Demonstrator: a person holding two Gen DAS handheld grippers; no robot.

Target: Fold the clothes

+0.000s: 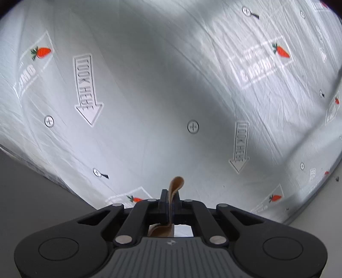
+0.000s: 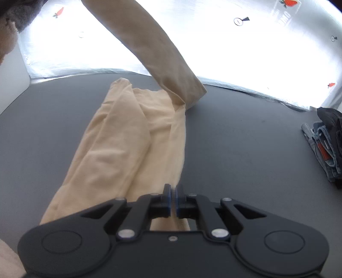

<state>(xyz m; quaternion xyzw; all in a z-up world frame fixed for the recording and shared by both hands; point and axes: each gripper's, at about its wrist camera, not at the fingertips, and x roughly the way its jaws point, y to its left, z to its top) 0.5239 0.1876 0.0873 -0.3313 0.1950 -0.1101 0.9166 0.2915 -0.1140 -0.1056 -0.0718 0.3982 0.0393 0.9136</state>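
A tan garment (image 2: 128,145) lies lengthwise on the dark grey table (image 2: 245,139) in the right wrist view. One long part of the garment (image 2: 158,49) is lifted and stretches up toward the top left. My right gripper (image 2: 173,192) is shut on the near right edge of the garment, low over the table. In the left wrist view my left gripper (image 1: 170,198) is raised and shut on a fold of the same tan fabric (image 1: 176,184), which pokes out past its fingers. The rest of the garment is hidden from that view.
A white sheet printed with carrots and arrows (image 1: 149,85) fills the left wrist view and lies beyond the table's far edge as the sheet (image 2: 256,53). A pile of jeans and dark clothes (image 2: 327,145) sits at the table's right. A person's sleeve (image 2: 23,15) shows at the top left.
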